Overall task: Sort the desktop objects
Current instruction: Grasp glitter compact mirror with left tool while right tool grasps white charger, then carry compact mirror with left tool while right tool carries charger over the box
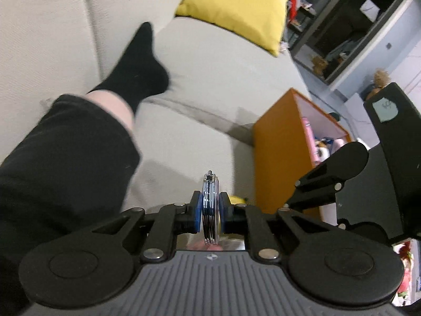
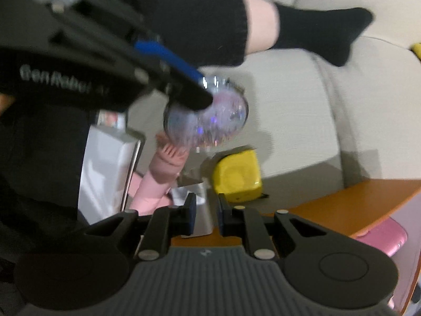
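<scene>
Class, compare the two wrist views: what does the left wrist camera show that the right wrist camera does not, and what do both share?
Left wrist only: the yellow cushion and dark shelving.
Right wrist only: the yellow box, a pink handled item and a silver object between the right gripper fingers.
Both: the glittery round disc clamped in the left gripper, the sofa, the orange box, a black-socked leg.

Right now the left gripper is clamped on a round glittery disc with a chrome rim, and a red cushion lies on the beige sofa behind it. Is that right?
Not quite. The cushion is yellow, not red, as the left wrist view shows. The rest holds: the left gripper is clamped on the round glittery disc with a chrome rim, with the beige sofa behind it.
</scene>
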